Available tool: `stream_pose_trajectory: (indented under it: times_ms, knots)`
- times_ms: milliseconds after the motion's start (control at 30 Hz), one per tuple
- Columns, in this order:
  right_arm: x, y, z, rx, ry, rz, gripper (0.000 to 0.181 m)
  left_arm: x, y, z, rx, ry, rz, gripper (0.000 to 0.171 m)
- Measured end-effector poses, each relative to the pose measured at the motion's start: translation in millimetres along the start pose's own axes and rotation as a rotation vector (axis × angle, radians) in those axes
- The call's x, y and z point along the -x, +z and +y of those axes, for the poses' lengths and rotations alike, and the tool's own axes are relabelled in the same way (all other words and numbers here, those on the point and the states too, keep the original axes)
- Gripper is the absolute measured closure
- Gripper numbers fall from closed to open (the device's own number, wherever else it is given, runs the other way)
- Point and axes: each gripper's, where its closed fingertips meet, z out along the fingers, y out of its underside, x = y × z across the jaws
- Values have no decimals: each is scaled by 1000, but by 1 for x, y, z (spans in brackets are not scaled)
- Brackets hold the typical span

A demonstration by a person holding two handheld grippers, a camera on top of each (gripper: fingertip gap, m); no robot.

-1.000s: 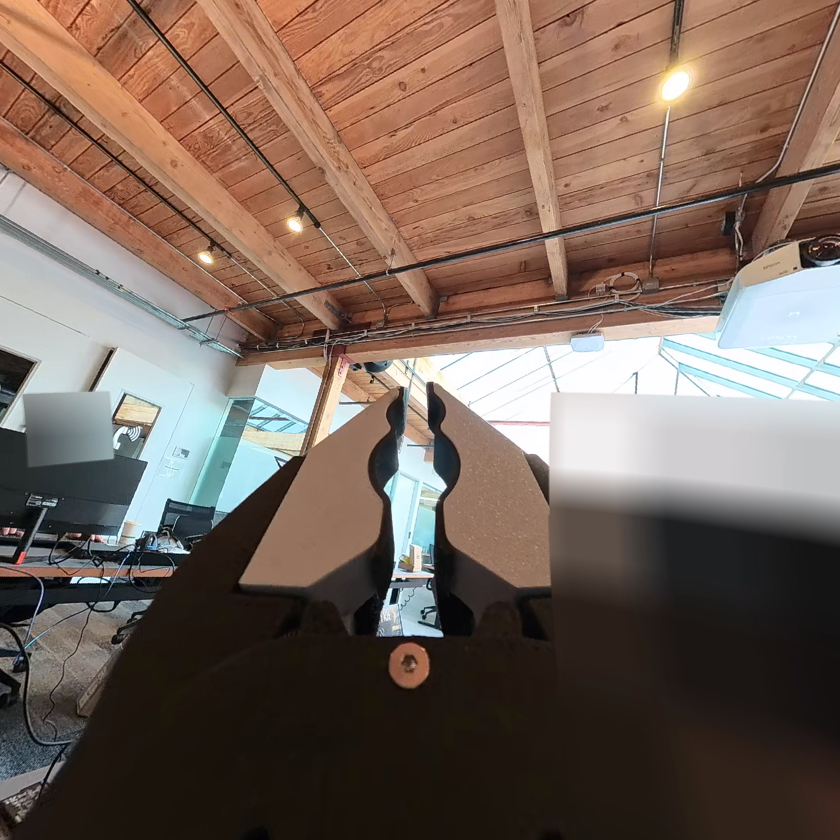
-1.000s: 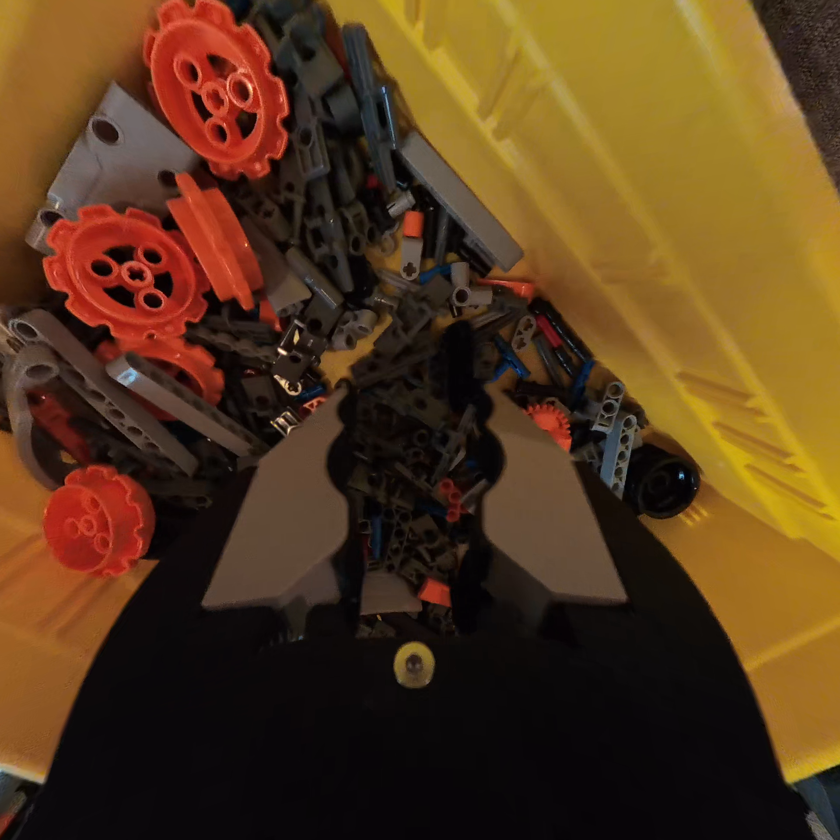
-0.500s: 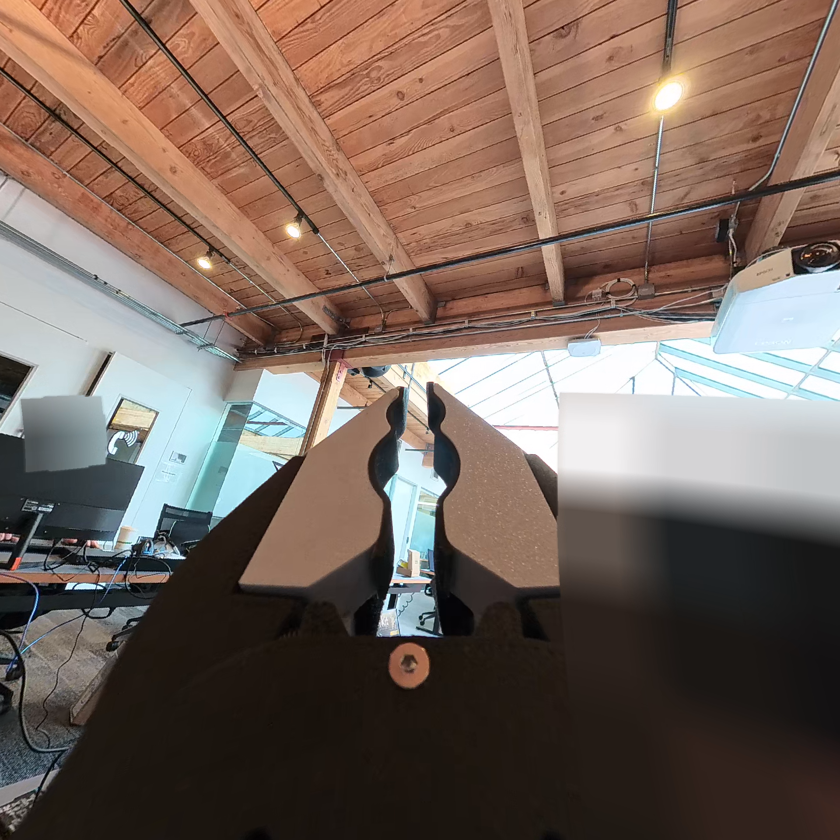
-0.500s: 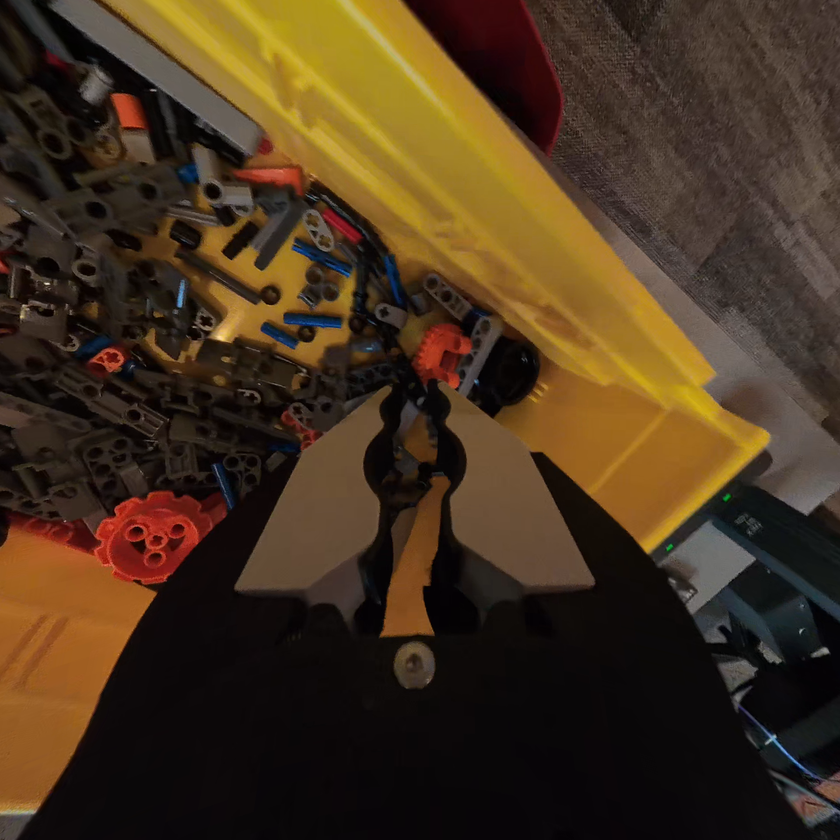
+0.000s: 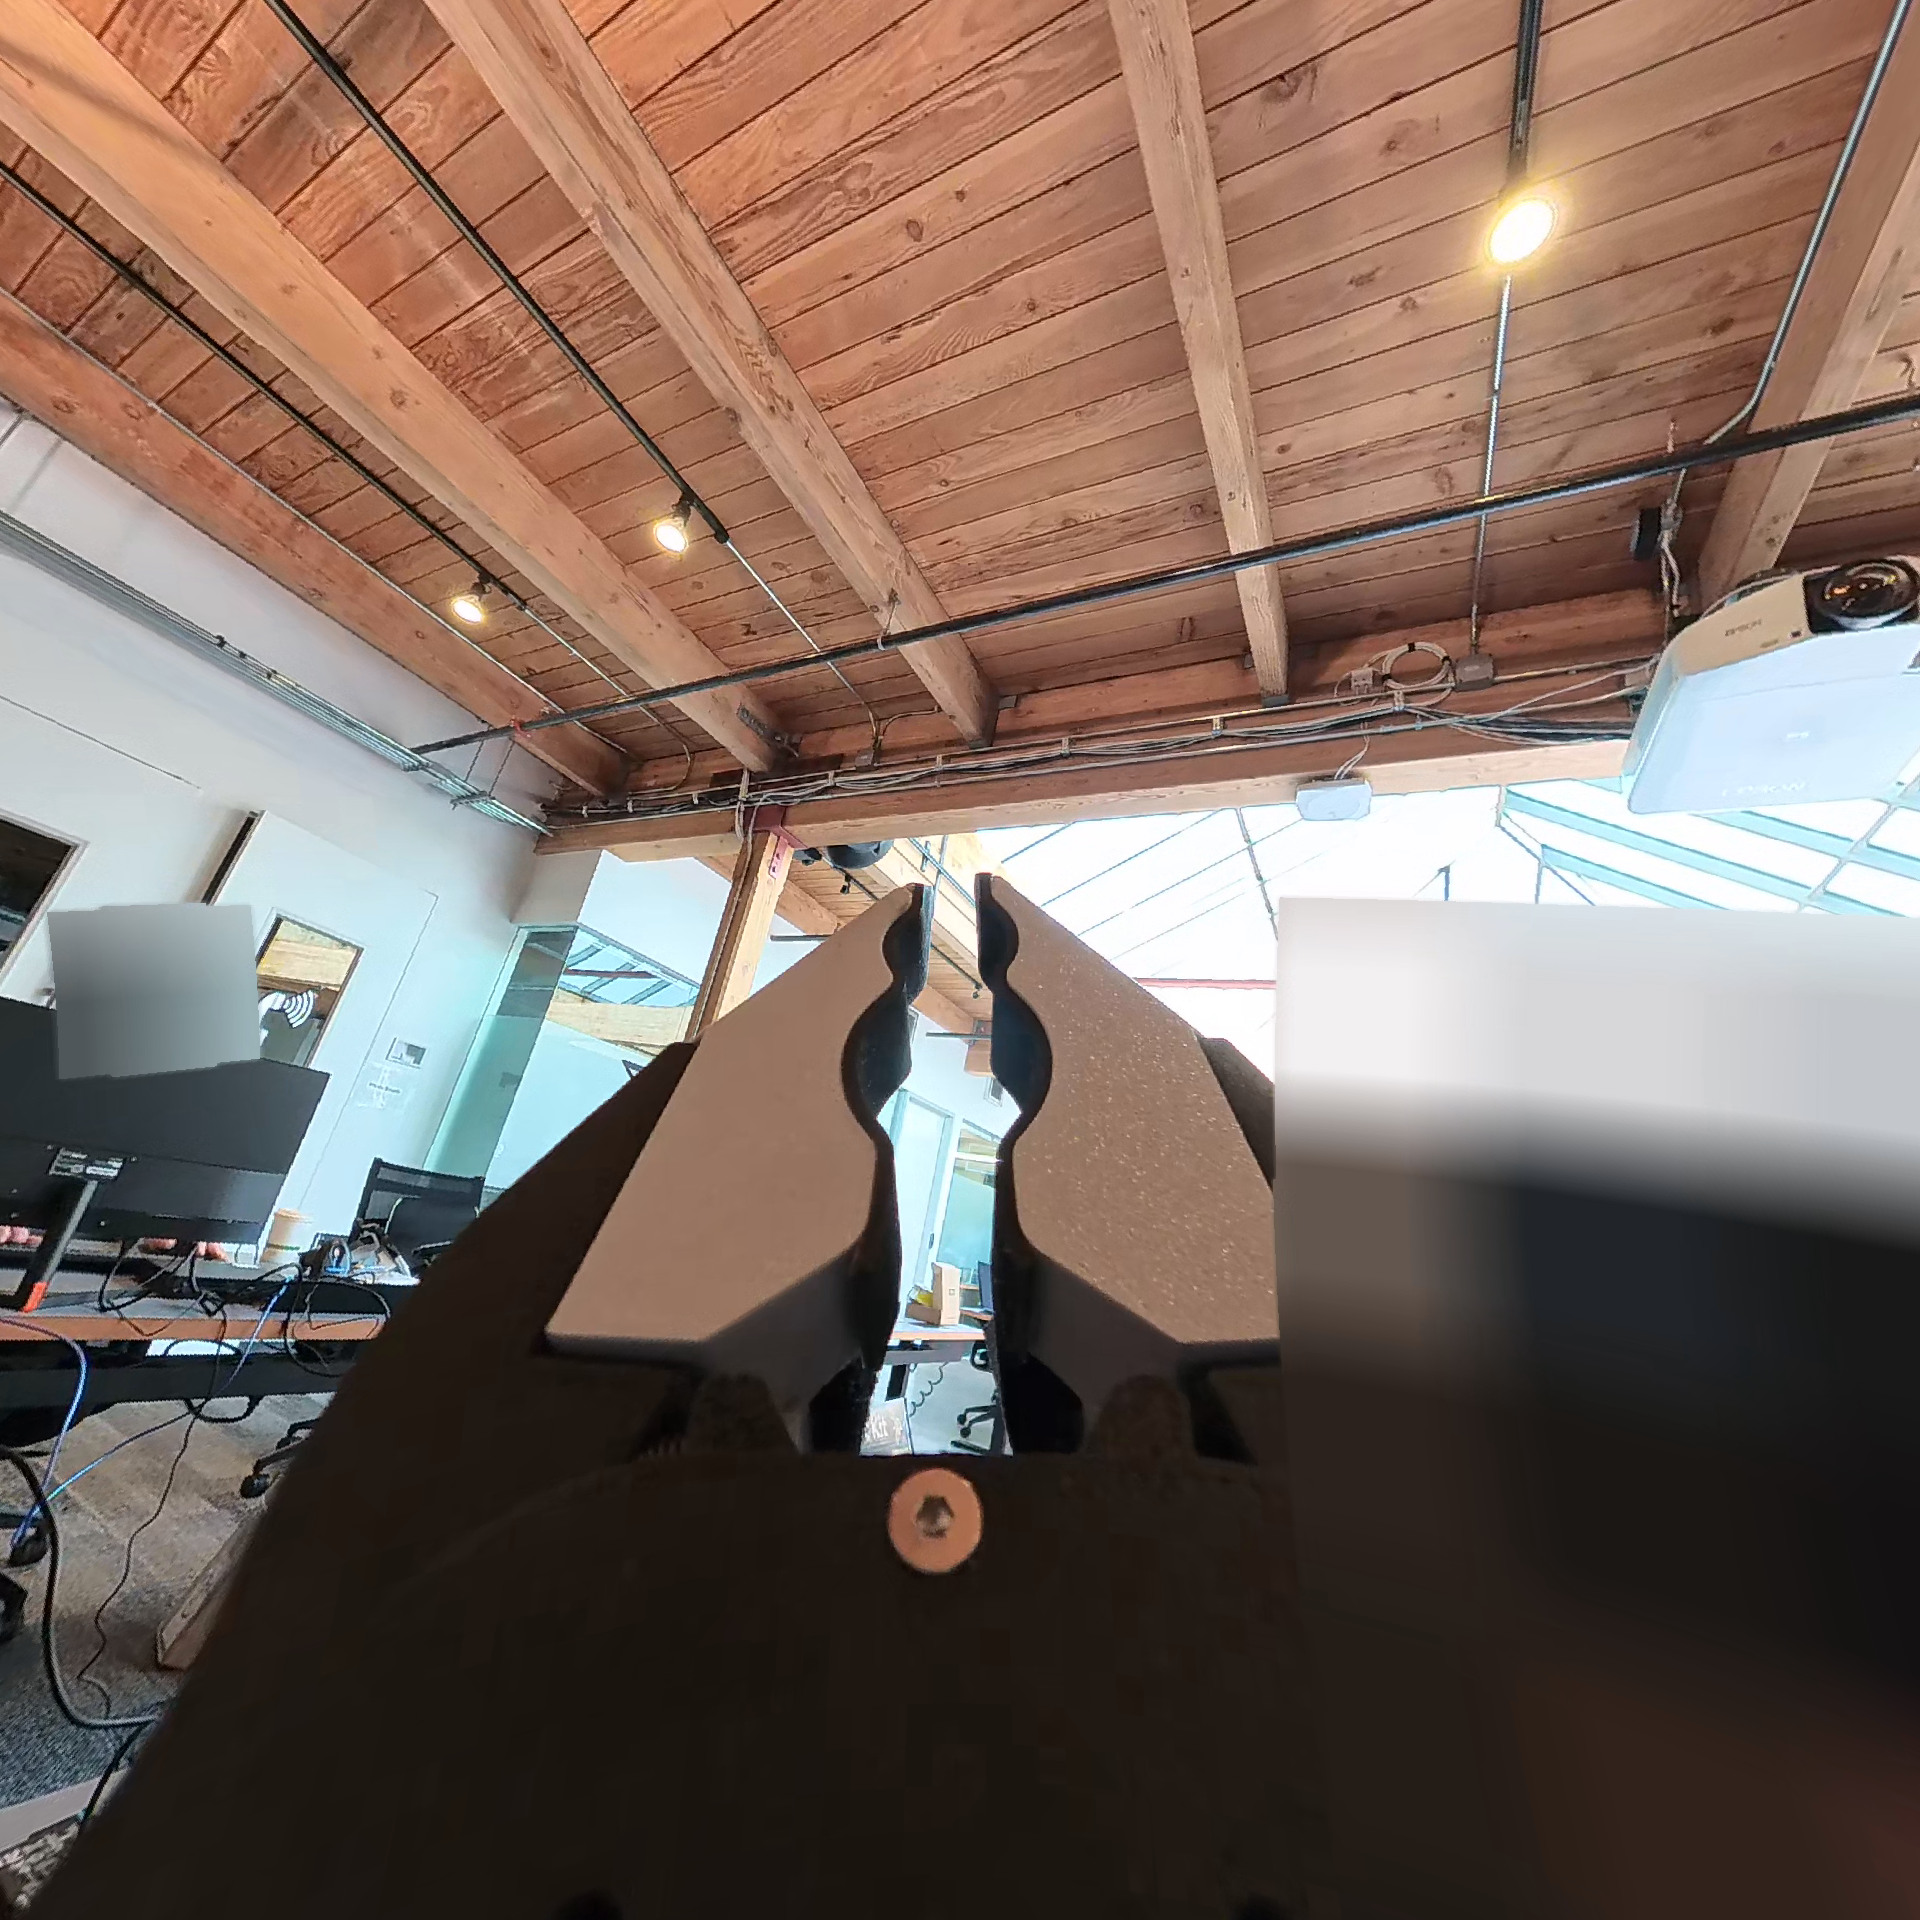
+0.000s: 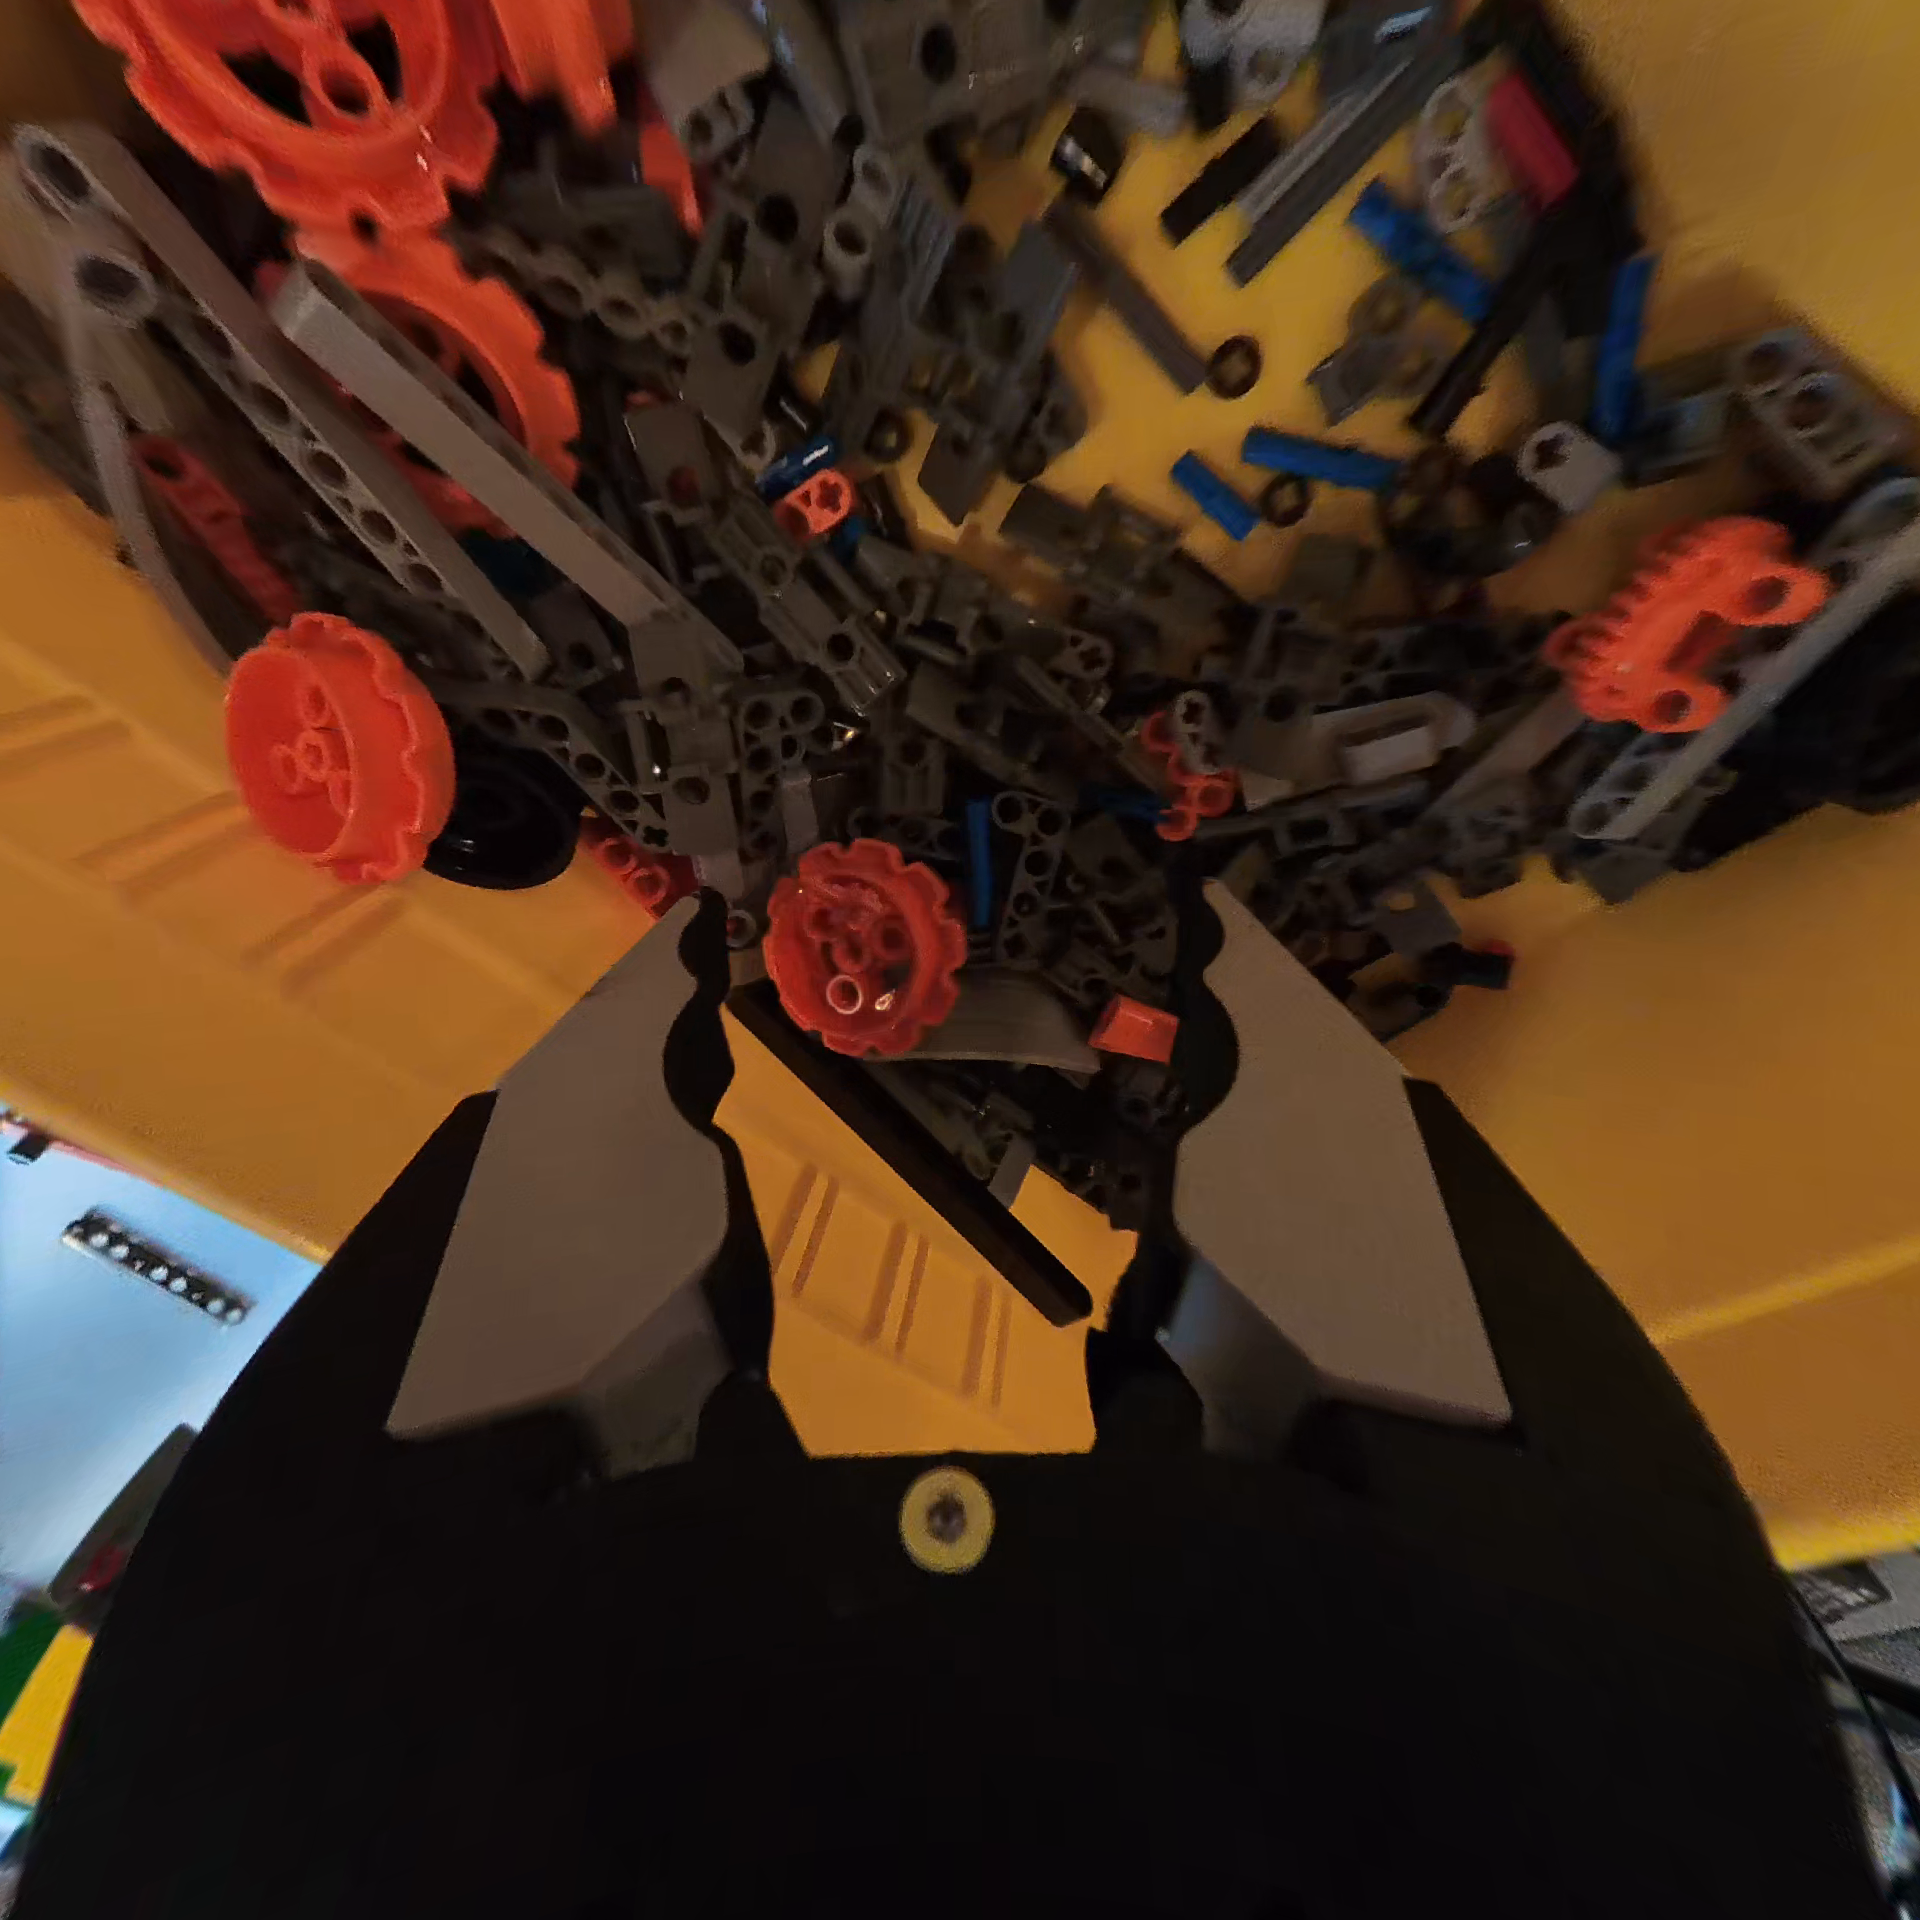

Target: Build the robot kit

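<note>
Right tool point(image 6: 951, 914) gapes wide over a red gear point(image 6: 864, 961) in the yellow bin point(image 6: 260, 997).
Half a second ago it was nearly closed; left tool point(image 5: 948, 894), empty, stays almost closed, aimed at the ceiling point(image 5: 935, 312).

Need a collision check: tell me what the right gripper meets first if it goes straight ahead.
The right gripper, open, points into the yellow bin. Likely first contact is the small orange gear between its fingertips, atop the parts pile; depth is uncertain.
</note>
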Motion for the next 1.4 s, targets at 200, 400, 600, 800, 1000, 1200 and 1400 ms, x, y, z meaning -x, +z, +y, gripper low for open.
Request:
stream_pose_trajectory:
  times_ms: [200, 400, 600, 800, 1000, 1200, 1400]
  knots:
    - [-8, 9, 1, 47, 78, -20, 111, 0, 1, 1, 4, -1, 1, 165]
    - [-8, 13, -2, 45, 94, -28, 121, 0, 1, 1, 4, 4, -2, 165]
    - [-5, 12, -2, 17, 103, -35, 129, 0, 1, 2, 7, 1, -1, 165]
    - [-9, -3, -14, -64, 68, -13, 130, 0, 1, 2, 6, 4, -2, 165]
    - [-48, -34, -51, -234, -48, 252, 134, 0, 3, 4, 13, 0, -1, 165]
    - [-65, -8, -45, -109, -70, 285, 132, 0, 1, 2, 3, 2, 0, 165]
    - [-80, 2, -49, -48, -129, 413, 159, -1, 2, 3, 9, -1, 3, 165]
